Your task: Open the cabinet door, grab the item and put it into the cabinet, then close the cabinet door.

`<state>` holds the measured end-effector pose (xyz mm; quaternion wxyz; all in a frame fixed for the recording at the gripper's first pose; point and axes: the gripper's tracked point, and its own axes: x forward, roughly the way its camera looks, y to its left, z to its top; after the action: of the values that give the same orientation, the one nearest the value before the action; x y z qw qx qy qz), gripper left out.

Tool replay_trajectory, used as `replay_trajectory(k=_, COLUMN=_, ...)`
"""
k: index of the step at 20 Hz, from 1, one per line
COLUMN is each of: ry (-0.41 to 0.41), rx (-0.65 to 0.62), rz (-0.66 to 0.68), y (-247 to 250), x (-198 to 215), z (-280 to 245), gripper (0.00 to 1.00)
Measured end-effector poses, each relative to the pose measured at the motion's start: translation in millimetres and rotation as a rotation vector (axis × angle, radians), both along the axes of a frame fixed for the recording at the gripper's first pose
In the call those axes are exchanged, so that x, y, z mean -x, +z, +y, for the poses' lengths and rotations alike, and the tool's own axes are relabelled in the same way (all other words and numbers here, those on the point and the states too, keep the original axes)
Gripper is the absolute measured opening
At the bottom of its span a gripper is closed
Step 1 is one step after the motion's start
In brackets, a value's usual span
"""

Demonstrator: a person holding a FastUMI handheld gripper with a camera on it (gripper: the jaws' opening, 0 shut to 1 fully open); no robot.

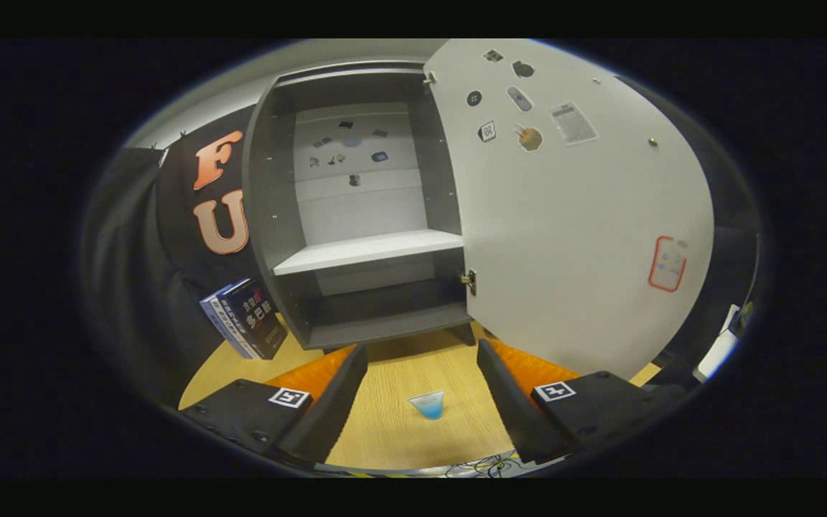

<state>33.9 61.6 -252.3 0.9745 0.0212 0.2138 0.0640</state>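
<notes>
Fingers spread around cup, cabinet open.

Cup before cabinet, seemingly apart.

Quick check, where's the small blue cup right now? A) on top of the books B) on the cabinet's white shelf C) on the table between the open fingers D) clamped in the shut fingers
C: the cup stands on the table in the gap of the open gripper, touching neither finger; the cabinet stands open beyond it, its shelf bare.
</notes>
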Motion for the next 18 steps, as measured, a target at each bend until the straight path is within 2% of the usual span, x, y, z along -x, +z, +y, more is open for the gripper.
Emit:
replay_trajectory(k=11, ry=0.083, rx=0.124, rz=0.206, y=-145.2, x=-4.3, z=1.1, gripper=0.98)
replay_trajectory(k=18, ry=0.093, rx=0.132, rz=0.255, y=-180.5, x=-23.3, z=-1.2, gripper=0.97)
